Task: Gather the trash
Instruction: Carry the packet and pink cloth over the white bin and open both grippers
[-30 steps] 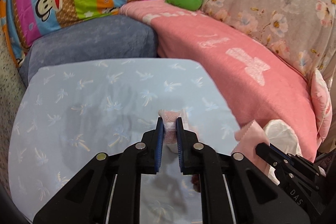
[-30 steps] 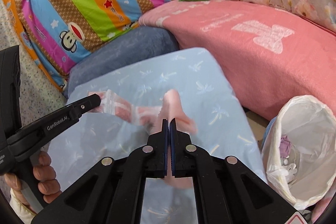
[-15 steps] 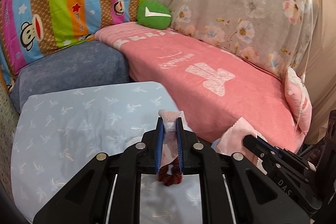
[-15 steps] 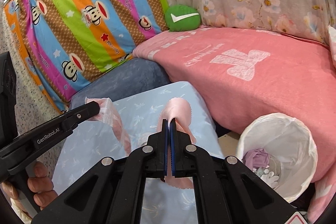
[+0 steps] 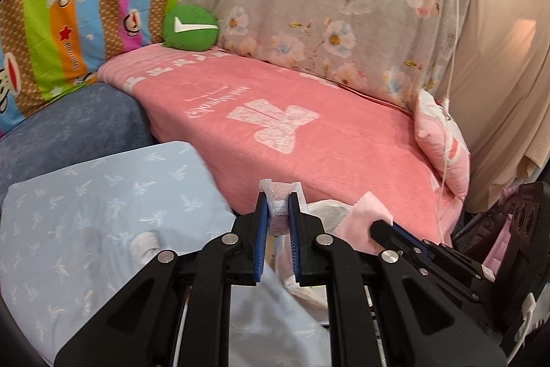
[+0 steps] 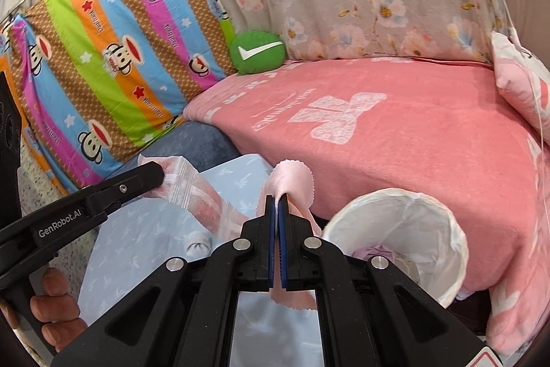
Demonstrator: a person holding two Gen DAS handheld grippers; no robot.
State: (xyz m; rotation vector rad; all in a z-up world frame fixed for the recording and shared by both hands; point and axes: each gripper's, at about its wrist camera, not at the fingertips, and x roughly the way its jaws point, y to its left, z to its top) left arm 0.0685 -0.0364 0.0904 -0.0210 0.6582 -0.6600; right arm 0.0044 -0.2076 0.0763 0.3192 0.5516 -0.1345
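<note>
Pink-blanketed sofa (image 6: 429,140) fills mid-frame while the left gripper (image 5: 277,215) clamps a zip bag (image 6: 192,191) and the right gripper (image 6: 277,212) pinches a pink cloth (image 6: 295,181), both carried toward the lined bin (image 6: 405,226) at lower right.

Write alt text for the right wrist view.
The right gripper pinches a pink cloth beside a white-lined trash bin. At left, the left gripper holds a clear plastic bag over a light blue table.

I'm seeing the light blue table (image 5: 103,215) carrying one small white scrap (image 5: 146,245); pink sofa (image 6: 429,143) carrying a green cushion (image 6: 257,52).
</note>
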